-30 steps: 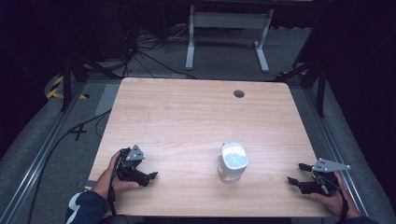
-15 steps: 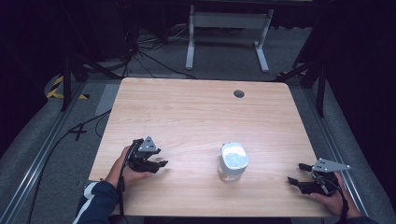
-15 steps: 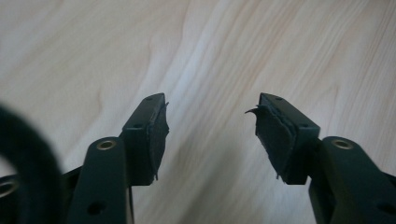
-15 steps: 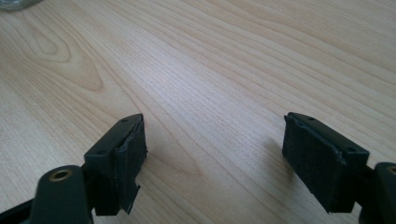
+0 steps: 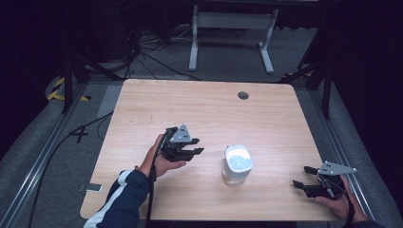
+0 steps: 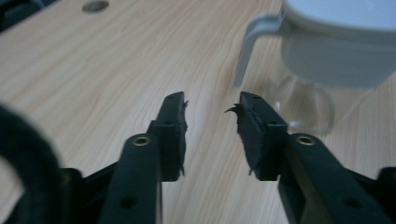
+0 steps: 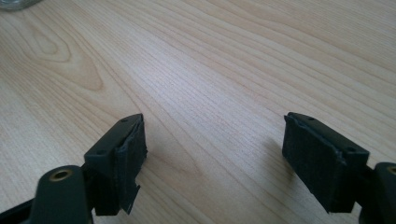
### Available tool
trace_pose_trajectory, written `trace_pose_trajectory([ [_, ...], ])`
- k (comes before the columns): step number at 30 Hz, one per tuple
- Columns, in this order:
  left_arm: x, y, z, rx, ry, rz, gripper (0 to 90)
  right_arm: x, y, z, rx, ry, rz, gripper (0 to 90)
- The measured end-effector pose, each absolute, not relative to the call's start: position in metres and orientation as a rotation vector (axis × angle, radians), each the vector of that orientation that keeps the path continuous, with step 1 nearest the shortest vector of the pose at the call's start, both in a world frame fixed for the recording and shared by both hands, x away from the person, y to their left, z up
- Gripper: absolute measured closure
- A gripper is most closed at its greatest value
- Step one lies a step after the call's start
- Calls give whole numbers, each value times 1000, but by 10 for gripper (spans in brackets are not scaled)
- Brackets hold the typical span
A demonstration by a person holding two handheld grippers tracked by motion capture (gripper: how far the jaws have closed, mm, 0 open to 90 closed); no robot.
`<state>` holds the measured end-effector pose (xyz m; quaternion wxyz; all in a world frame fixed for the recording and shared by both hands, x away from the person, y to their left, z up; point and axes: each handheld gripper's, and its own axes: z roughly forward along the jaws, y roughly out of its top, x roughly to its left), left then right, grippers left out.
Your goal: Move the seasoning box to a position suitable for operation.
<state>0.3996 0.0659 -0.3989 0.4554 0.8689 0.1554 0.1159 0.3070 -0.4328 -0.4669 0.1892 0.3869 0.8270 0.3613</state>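
The left gripper (image 5: 196, 146) has advanced toward the glass pitcher (image 5: 237, 164), jaws slightly parted, while the right gripper (image 5: 303, 176) rests wide apart near the table (image 5: 199, 109) edge.

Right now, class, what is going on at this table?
A person holds a gripper in each hand at a wooden table. The left gripper, jaws open, points at a clear jug with a white lid, close to it but not touching. The right gripper sits near the table's right edge, jaws wide open and holding nothing. The jug stands upright between them, and nothing is gripped yet.
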Motion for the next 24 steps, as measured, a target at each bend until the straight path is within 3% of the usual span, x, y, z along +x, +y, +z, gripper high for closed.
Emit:
trace_pose_trajectory([
  [3, 399, 53, -390, 2134, 310, 278, 812, 307, -433, -467, 1087, 2326, 1015, 216],
  [7, 400, 39, -379, 2091, 270, 273, 884, 307, -433, -467, 1088, 2326, 1016, 216],
  [24, 397, -1, -367, 2073, 168, 211, 894, 307, -433, -467, 1089, 2326, 1016, 216],
])
